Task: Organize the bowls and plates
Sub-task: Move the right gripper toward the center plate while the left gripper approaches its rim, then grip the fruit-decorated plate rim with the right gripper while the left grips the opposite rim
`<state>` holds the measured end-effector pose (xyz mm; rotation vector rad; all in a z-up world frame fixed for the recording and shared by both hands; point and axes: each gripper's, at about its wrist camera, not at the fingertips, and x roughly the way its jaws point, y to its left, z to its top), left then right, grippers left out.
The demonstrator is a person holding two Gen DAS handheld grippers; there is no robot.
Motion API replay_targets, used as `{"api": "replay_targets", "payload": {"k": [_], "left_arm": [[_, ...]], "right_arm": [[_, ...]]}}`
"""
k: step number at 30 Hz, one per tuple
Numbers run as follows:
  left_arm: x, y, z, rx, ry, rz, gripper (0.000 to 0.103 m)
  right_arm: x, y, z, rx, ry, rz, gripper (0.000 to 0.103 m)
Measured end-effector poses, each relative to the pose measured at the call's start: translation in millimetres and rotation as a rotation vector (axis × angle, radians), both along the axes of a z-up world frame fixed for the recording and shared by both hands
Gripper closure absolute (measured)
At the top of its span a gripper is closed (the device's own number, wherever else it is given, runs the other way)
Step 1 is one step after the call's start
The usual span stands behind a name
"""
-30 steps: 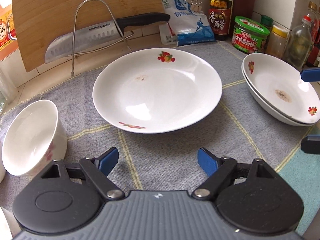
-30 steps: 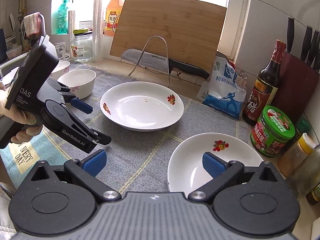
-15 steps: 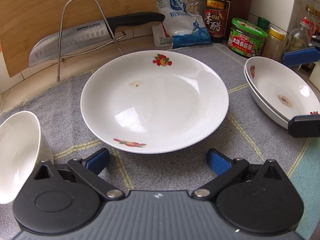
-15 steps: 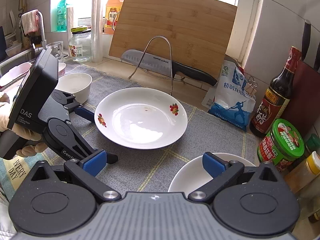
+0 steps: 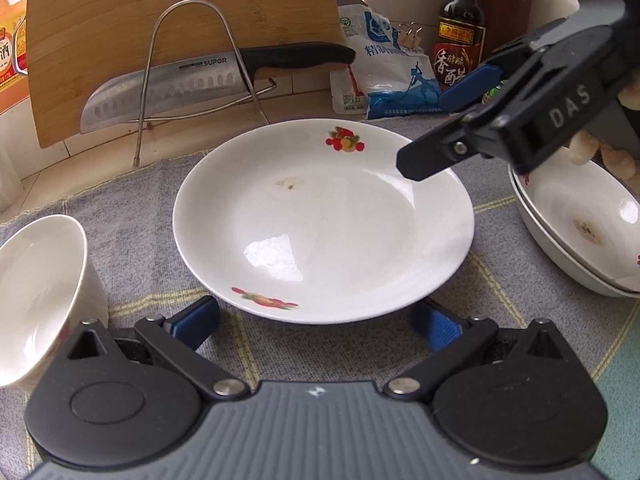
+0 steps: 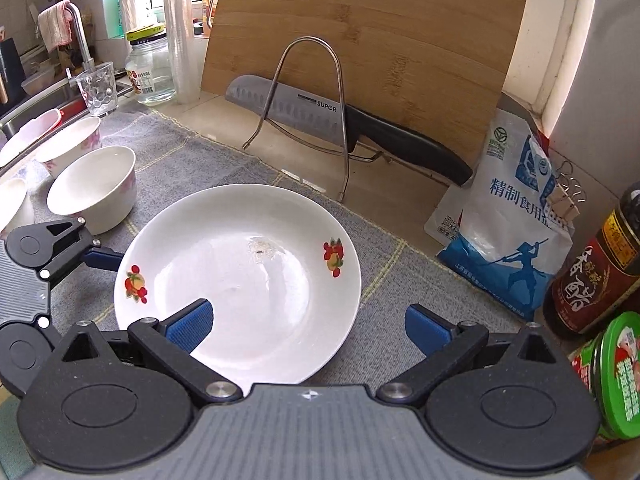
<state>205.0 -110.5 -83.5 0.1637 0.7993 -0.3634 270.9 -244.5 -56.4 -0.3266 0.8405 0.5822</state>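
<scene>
We bring both grippers to the plate [image 5: 320, 220]: left gripper [image 5: 316, 320] spread at its near rim, right gripper [image 6: 308, 326] spread, empty; pinch the rim squarely before lifting.

Bamboo cutting board [image 6: 360, 52] leaning up against the wall, big knife [image 6: 320, 118] lying across the wire rack [image 6: 316, 116] in front of it. Off to the right — a blue-and-white salt bag [image 6: 508, 240], a dark vinegar bottle [image 6: 596, 272], a green-lidded jar [image 6: 616, 376]. Grey cloth [image 6: 208, 160] covers the table; a drinking glass [image 6: 97, 87] and clear jar [image 6: 150, 68] stand far left.
</scene>
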Motion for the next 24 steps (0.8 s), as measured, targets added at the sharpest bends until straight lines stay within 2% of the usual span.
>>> {"api": "replay_targets", "payload": {"k": [6,16,24], "left_arm": [[-1.5,-2.0,-0.1,-0.005,-0.012,0.032,0.0],[4.4,-2.3,-2.6,-0.013,-0.029,0.001,0.0],[4.1,-0.2,-3.7,-0.021,-0.041,-0.019,0.0]], "right_arm": [[39.8,7.9,-15.7,0.034,0.101,0.062,0.0],[68.1,20.3,-42.1,0.036,0.232,0.155,0.0],[86.5,28.2,-41.6,0.045,0.266,0.245,0.0]]}}
